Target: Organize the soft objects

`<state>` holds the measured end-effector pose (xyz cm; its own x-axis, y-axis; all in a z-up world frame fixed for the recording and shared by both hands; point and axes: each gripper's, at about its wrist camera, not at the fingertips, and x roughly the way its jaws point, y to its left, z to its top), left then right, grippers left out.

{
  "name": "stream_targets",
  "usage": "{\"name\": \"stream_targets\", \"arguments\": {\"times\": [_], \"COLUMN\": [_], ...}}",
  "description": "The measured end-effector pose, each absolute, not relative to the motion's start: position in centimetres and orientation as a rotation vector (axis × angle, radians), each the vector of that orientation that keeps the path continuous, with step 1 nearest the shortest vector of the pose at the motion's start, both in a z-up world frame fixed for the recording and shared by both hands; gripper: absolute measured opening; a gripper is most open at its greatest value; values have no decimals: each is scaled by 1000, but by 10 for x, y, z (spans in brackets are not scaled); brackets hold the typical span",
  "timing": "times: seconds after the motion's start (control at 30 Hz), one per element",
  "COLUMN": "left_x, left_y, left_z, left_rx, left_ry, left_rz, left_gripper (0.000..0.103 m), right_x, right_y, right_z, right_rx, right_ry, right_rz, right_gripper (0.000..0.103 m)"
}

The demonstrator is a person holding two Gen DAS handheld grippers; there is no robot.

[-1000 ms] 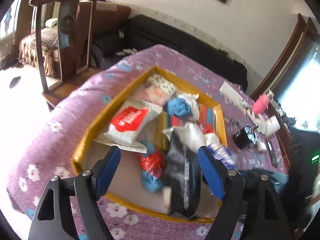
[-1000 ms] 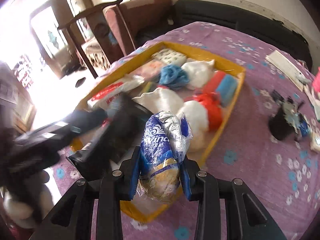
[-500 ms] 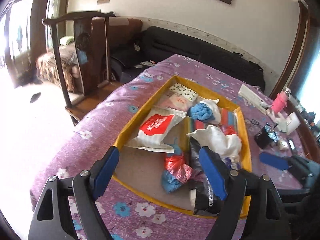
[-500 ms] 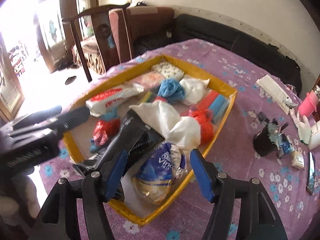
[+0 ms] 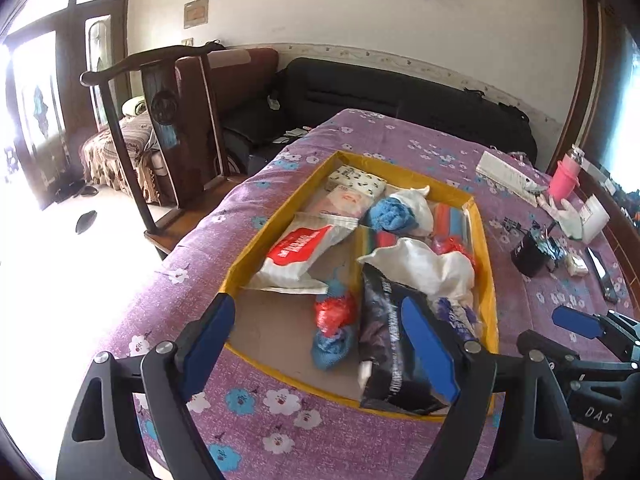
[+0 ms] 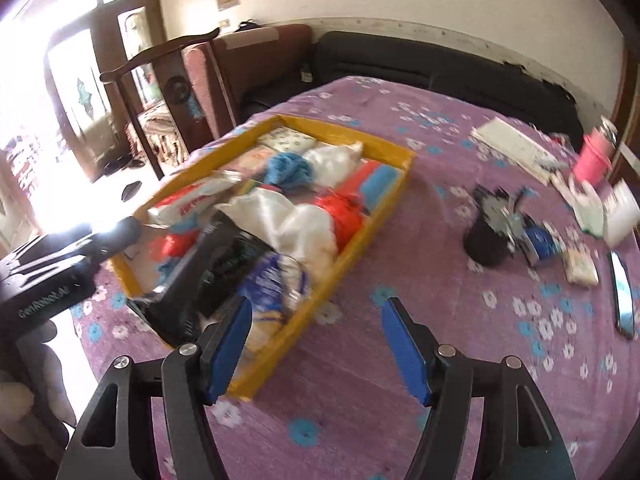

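Blown-out daylight from left doorway (image 5: 28, 120), fisheye edges, right wrist view motion-blurred

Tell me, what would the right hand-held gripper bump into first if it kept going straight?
Probably the purple flowered cloth, just right of the yellow tray. Depth is hard to judge.

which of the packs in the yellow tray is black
The black pack at the tray's near right end; the white pack with the red label and the blue-printed one are lighter.

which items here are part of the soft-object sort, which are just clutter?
Job: yellow tray, black pouch, blue-white tissue pack, red-white wipes pack, white cloth.
Clutter: pink bottle, black cup, chair.
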<state>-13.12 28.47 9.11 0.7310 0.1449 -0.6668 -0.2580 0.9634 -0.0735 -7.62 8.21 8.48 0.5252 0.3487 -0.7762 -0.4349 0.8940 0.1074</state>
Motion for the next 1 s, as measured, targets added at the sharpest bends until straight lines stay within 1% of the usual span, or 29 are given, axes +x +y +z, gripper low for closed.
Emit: {"name": "stream_targets", "arguments": {"times": [0.27,0.43,0.63,0.83,1.0], "left_x": [-128,-130,-129,-126,-122], "left_y": [248,220,169,118,91], "left_z": [96,102,98,89,79], "left_rx": [-101,-75,-29,48,99], "left_ry": [737,718,706,723,746], "left_rz": [183,125,-30,-166,-230], "left_gripper": [85,85,85,85,85], "right_x": [-74,-77,-80,-70,-31], "right_y": [12,-46,-124,-180,-195], "right_z": [68,50,32,33,48], "right_rx": [25,98,188,258,264], "right_ry": [934,961,996,984,952], "right_rz": [378,286,133,27,-2], "right_gripper": [72,72,72,72,72]}}
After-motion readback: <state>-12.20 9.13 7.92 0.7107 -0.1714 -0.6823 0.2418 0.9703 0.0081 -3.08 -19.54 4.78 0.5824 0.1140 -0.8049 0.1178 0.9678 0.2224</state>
